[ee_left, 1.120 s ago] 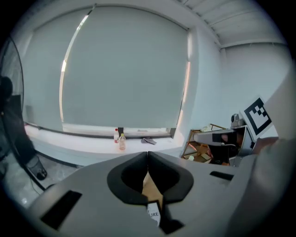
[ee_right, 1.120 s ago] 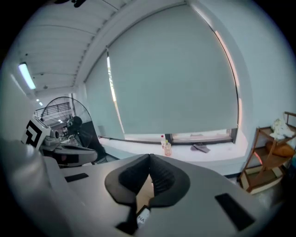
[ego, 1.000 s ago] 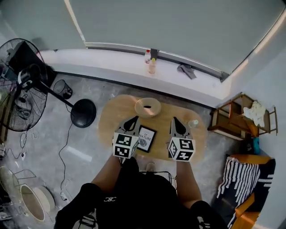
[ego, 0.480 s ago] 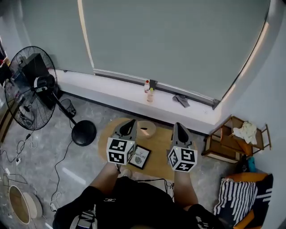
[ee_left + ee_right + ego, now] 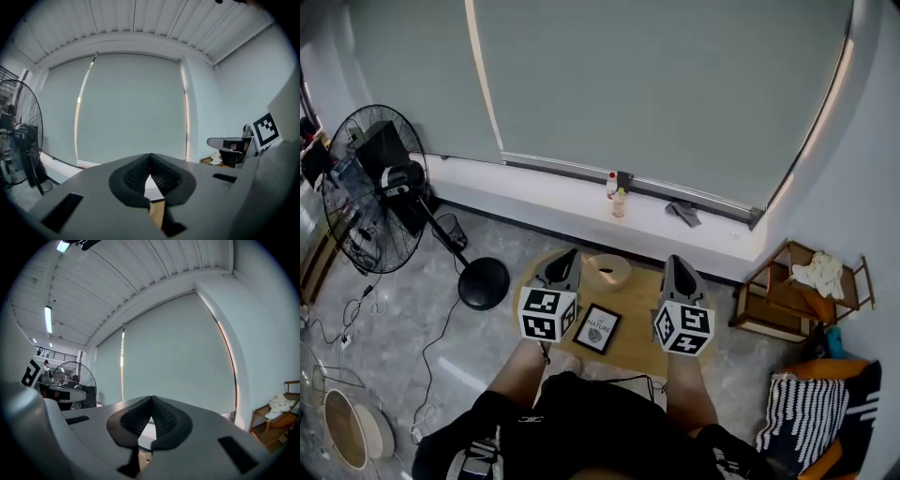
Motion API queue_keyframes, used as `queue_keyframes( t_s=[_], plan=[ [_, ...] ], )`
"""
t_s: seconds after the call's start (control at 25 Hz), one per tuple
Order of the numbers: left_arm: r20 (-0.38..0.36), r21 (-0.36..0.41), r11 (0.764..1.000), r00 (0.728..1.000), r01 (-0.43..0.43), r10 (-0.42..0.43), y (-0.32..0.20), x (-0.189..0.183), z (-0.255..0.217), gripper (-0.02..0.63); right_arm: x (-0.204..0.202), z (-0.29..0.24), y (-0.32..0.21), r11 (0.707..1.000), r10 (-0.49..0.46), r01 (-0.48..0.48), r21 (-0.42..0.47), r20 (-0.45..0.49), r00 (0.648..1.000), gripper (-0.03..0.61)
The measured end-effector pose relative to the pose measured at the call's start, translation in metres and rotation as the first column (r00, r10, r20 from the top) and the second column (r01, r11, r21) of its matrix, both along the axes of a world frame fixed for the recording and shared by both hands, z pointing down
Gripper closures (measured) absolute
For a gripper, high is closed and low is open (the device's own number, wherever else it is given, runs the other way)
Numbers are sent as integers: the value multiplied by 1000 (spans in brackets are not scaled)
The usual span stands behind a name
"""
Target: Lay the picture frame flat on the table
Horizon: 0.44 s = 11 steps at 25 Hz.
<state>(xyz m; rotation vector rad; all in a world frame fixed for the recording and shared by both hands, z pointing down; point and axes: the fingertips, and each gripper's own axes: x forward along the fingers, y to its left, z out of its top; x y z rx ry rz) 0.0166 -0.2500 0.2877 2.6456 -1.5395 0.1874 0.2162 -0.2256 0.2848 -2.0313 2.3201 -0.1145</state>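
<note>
There are two grippers, one in each hand. The left gripper (image 5: 566,255) has its two jaws pressed together at the tips, and nothing is between them. The right gripper (image 5: 674,262) is just the same, clenched tight on nothing. Both are held up over the table, well above it, and point toward the big grey window blind.

There is one picture frame (image 5: 597,328). It has a dark edge and a white picture inside. It lies flat on the oval wooden table (image 5: 638,327), near the side where the person stands. From the head view it sits between the two grippers. Neither gripper touches it.

One round tan bowl (image 5: 607,272) is on the table too, past the frame and apart from it.

On the floor to the left stands one big black fan (image 5: 372,186). On the white window ledge are two small bottles (image 5: 618,202), close together, and one dark cloth (image 5: 682,213). One wooden shelf (image 5: 790,292) stands to the right of the table.
</note>
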Motion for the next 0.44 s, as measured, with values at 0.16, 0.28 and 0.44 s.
queue_keyframes(
  t_s=[0.16, 0.28, 0.44],
  plan=[
    [16, 4, 1000, 1000, 10, -10, 1, 1, 2, 594, 1, -1, -1, 1000, -8, 8, 3, -8, 1000, 566],
    [17, 9, 1000, 1000, 18, -18, 0, 2, 2, 594, 2, 0, 0, 1000, -14, 14, 6, -10, 1000, 566],
    [15, 0, 1000, 1000, 19, -19, -3, 6, 6, 594, 2, 2, -2, 999, -35, 35, 9, -1, 999, 565]
  ],
)
